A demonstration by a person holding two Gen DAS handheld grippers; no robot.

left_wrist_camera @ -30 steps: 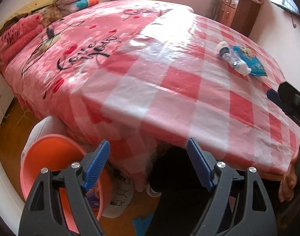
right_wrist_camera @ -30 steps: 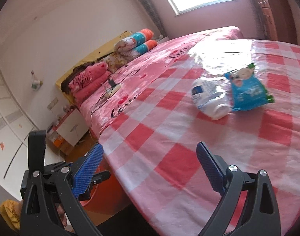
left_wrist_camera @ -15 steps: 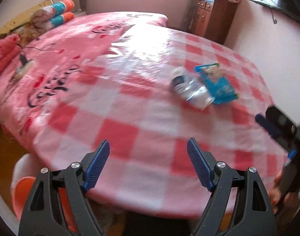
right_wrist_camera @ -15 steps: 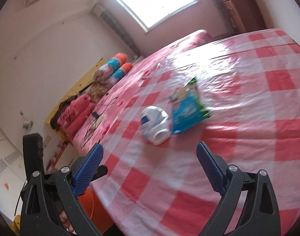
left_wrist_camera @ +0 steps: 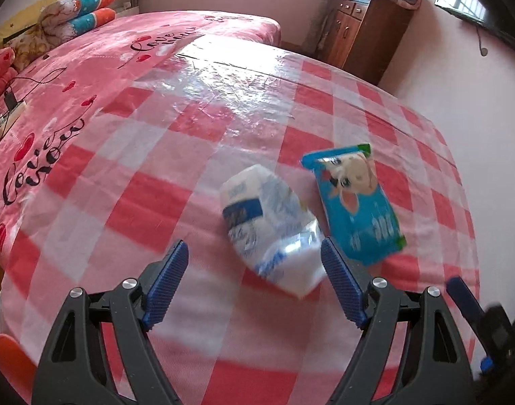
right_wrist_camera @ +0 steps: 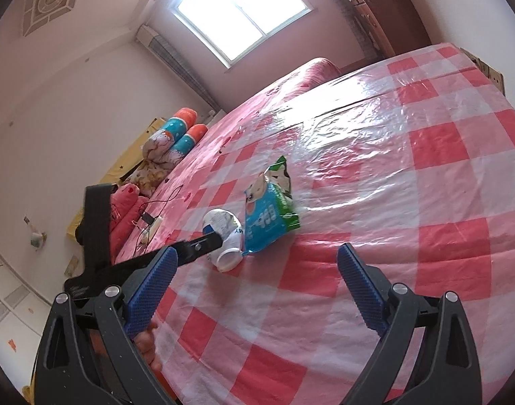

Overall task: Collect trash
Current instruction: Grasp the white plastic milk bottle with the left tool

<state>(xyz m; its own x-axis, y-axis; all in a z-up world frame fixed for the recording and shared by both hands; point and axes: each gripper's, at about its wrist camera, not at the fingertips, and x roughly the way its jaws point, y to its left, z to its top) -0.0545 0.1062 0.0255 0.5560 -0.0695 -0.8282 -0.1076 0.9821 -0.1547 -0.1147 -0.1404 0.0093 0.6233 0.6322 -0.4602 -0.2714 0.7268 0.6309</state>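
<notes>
**A:** Two bits of trash are seen on the checked plastic sheet (left_wrist_camera: pixel 196 202) spread over the bed (left_wrist_camera: pixel 98 67): a crumpled white bottle (left_wrist_camera: pixel 274 226) and a blue snack packet (left_wrist_camera: pixel 355 202), lying right beside each other. What's changed from a second back?

**B:** Quite a lot. Back then the sheet's edge and an orange bin below it were framed by the left gripper (left_wrist_camera: pixel 254 276), with the trash far off to the right. Now the bottle is seen just ahead of its blue pads (left_wrist_camera: pixel 166 280), slightly to the right side, nothing touched yet. The jaws are kept wide, same gap as before.

**A:** And the right gripper (right_wrist_camera: pixel 257 287)?

**B:** Wide too, nothing held. The view is rolled more than before, and the packet (right_wrist_camera: pixel 269 216) is seen further off, with the bottle (right_wrist_camera: pixel 223 229) partly hidden behind the left gripper's finger (right_wrist_camera: pixel 198 248).
</notes>
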